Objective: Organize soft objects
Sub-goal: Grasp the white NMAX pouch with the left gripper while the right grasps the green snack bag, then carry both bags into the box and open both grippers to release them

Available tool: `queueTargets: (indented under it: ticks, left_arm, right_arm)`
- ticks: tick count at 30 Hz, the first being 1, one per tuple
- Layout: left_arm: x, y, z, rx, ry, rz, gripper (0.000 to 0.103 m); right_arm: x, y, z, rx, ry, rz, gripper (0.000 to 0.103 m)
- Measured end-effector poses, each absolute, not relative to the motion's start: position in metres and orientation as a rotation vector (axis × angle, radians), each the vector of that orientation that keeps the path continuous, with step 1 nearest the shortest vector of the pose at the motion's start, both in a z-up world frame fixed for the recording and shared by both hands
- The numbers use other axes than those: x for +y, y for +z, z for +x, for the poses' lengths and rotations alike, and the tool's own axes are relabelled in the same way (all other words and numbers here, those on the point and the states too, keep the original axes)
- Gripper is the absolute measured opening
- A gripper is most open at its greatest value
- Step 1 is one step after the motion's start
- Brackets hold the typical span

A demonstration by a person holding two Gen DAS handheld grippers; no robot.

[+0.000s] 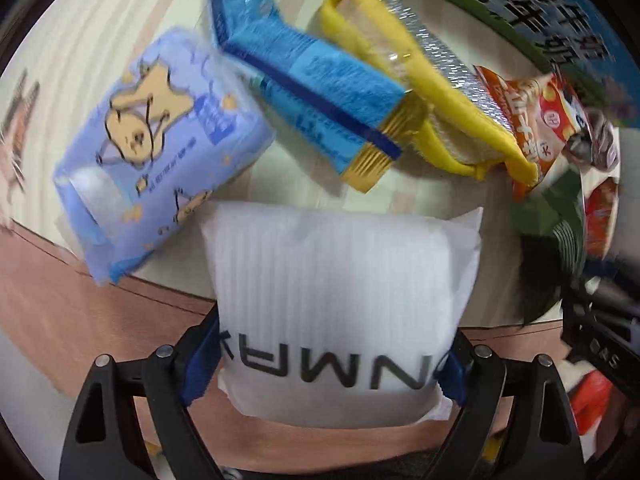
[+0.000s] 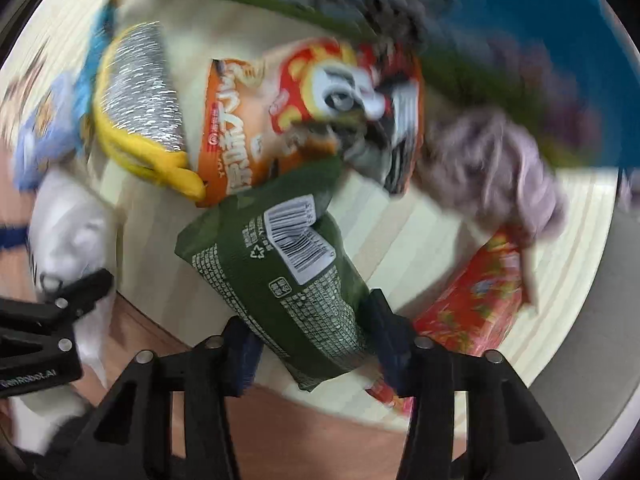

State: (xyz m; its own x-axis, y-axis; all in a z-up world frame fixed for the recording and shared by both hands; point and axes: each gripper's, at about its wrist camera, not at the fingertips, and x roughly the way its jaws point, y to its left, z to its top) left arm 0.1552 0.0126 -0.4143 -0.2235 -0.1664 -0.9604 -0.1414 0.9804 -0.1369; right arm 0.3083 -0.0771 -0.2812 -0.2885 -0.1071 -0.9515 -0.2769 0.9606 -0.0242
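Note:
My left gripper is shut on a white padded pack with black lettering, held over the table's near edge. My right gripper is shut on a dark green snack bag with a barcode label. Beyond lie a lavender tissue pack with a bear print, a blue cloth, a yellow-edged silver scrubbing pad and an orange snack bag. The left gripper also shows at the left edge of the right wrist view, with the white pack.
The pale wood table has a reddish-brown front edge. A red patterned pack and a crumpled grey-purple cloth lie at the right. A large green and blue printed carton stands at the back.

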Motion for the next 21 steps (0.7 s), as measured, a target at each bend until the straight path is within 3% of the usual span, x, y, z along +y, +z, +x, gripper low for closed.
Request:
queueTargets:
  ticks: [4,5,6,10,11,12,14,17,21]
  left_arm:
    - [0.015,-0.405,0.147,1.822,-0.068,-0.292,0.089]
    - [0.019,-0.407,0.143,1.814,-0.077,-0.298,0.089]
    - [0.019,-0.404,0.14,1.805,-0.087,-0.303,0.089]
    - [0.027,-0.375,0.156,1.787,-0.124,-0.299,0.087]
    - [0.025,-0.364,0.16,1.779,-0.129,-0.284,0.08]
    - [0.024,-0.375,0.165,1.775,-0.129,-0.261,0.079]
    - [0.02,-0.37,0.165,1.752,-0.132,-0.229,0.072]
    - [0.016,-0.359,0.168,1.696,-0.131,-0.196,0.066]
    - [0.006,-0.314,0.167,1.627,-0.144,-0.185,0.065]
  right_arm:
    - [-0.103,-0.285,0.297,2.033,0.163,0.178,0.05]
    - [-0.105,-0.283,0.295,2.024,0.154,0.176,0.061]
    - [-0.105,-0.281,0.294,2.003,0.145,0.153,0.065]
    - [-0.109,-0.274,0.285,1.939,0.133,0.143,0.067]
    - [-0.109,-0.275,0.283,1.941,0.123,0.151,0.066]
    - [-0.108,-0.277,0.28,1.94,0.108,0.146,0.066]
    - [-0.101,-0.292,0.269,1.944,0.069,0.151,0.043]
    - [-0.091,-0.294,0.26,1.919,0.025,0.159,0.037]
    - [-0.087,-0.289,0.244,1.916,0.022,0.239,0.034]
